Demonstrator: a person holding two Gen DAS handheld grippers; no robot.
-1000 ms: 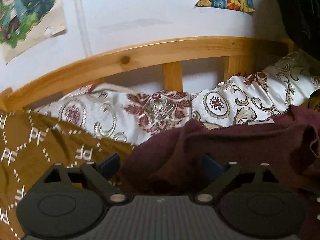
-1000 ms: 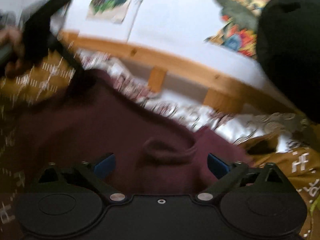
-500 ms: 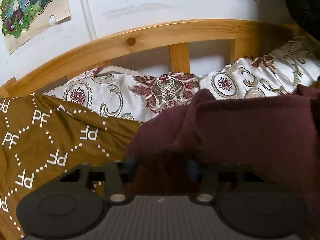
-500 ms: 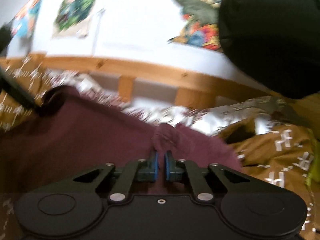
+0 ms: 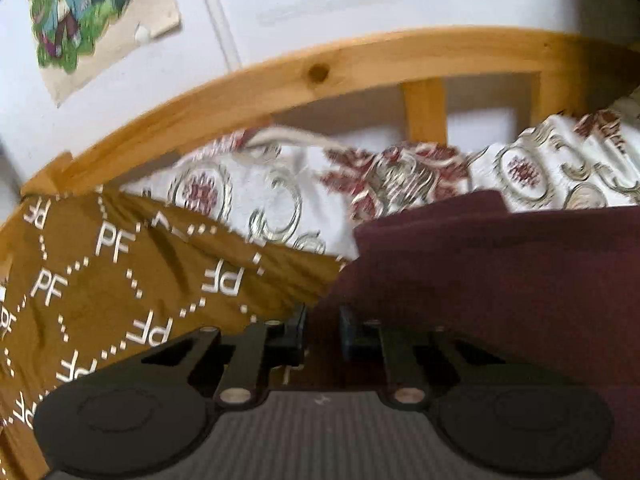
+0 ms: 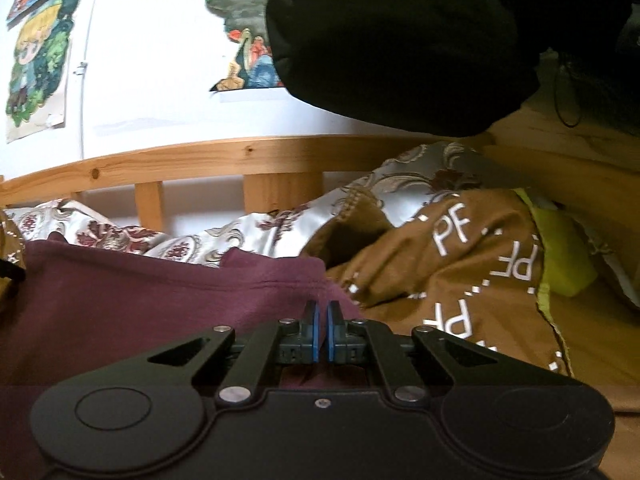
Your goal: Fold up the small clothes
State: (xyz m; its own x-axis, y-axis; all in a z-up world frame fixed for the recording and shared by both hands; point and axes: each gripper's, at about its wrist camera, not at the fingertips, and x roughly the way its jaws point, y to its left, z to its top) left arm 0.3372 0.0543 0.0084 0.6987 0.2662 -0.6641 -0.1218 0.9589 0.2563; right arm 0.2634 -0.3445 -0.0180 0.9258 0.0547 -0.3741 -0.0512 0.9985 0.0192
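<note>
The maroon garment (image 5: 500, 280) is lying spread across the bed, over the brown lettered blanket (image 5: 100, 280) and in front of the patterned white cover (image 5: 280, 200) that is bunching along the bed's far edge under the wooden rail (image 5: 320, 76); in the right wrist view the same garment (image 6: 160, 300) is stretching away to the left, its far hem running level below the rail.

The left tool (image 5: 323, 330) is sitting at the garment's left border, where the maroon cloth is meeting the blanket; its jaws have just been closing and are standing narrow, with dark cloth between them, though the shadow is making it hard to tell whether the pads are truly pinching. The right tool (image 6: 321, 334) is clenched, its blue pads almost touching, and it is grasping a thin fold of the garment's right border.

Judging from this, the two tools are taking opposite borders in order to lift and fold; the risks are lying mostly on the left. The left jaws may be catching the blanket together with the garment, since the two are overlapping there, and a lift would then be dragging the bedding; or they may be holding too little cloth, so that the border slips free. The right grip is shallow too, so an uneven pull could be tugging the cloth out or skewing the fold.
</note>
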